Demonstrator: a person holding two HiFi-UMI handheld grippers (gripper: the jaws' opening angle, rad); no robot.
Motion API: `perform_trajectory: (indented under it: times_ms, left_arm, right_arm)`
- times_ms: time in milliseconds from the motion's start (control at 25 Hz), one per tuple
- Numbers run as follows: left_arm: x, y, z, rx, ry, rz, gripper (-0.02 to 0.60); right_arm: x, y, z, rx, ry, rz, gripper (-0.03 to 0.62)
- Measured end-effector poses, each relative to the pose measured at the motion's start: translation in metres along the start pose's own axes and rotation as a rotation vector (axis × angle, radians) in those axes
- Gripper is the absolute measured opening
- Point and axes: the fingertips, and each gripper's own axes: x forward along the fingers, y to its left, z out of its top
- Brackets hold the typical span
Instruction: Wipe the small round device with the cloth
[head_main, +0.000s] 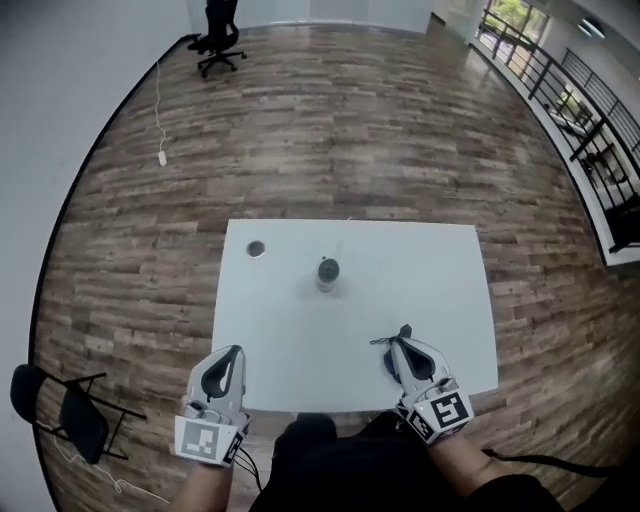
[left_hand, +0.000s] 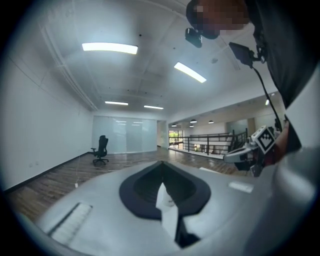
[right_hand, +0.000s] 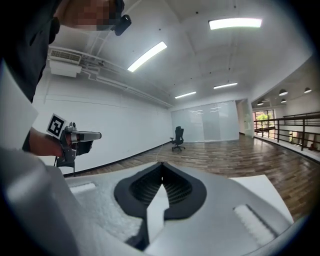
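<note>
White rectangular table (head_main: 420, 270) seen at frame centre on brown wood-plank floor (head_main: 350, 130). Small grey round device (head_main: 328, 272) stood upright near table middle, well apart from both grippers. Small round pale-rimmed disc (head_main: 256, 249) placed toward table's upper left corner.

Left gripper (head_main: 236, 350) held at table's lower left edge, jaws brought together, nothing clamped. Right gripper (head_main: 404, 331) held over table's lower right part, jaws likewise closed tip to tip and empty.

Black office chair (head_main: 218, 40) parked at upper left, black folding chair (head_main: 70, 410) at lower left.
</note>
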Motion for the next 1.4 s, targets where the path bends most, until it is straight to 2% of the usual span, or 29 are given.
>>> perform_trajectory:
  times_ms: [160,360,480,600,760,1080,1280,1400]
  left_arm:
    - [0.031,0.0,0.001,-0.029,-0.034,-0.123,0.003]
    - [0.061,-0.023,0.0,-0.045,-0.036,-0.287,0.003]
    - [0.078,-0.038,0.001,-0.037,-0.059,-0.364,0.003]
    - [0.095,-0.056,0.012,-0.084,-0.092,-0.409,0.003]
    - [0.105,-0.064,0.018,-0.112,-0.097,-0.397,0.003]
    - [0.115,-0.046,0.002,-0.042,-0.047,-0.295,0.003]
    - [0.105,-0.053,0.021,0.011,-0.047,-0.243,0.003]
    - [0.085,-0.046,0.025,0.019,-0.013,-0.17,0.004]
  right_arm:
    - [-0.018,-0.009,0.003,0.0,0.008,-0.127,0.002]
    - [-0.058,-0.009,-0.009,0.017,0.041,-0.265,0.002]
    - [-0.077,-0.014,-0.022,0.035,0.05,-0.352,0.002]
    - [-0.088,-0.022,-0.033,0.05,0.063,-0.392,0.002]
    - [-0.089,-0.029,-0.05,0.044,0.088,-0.386,0.002]
    - [-0.056,-0.046,-0.073,0.052,0.081,-0.288,0.002]
    - [-0.044,-0.058,-0.086,0.052,0.148,-0.216,0.003]
    - [-0.035,-0.054,-0.101,0.071,0.167,-0.157,0.003]
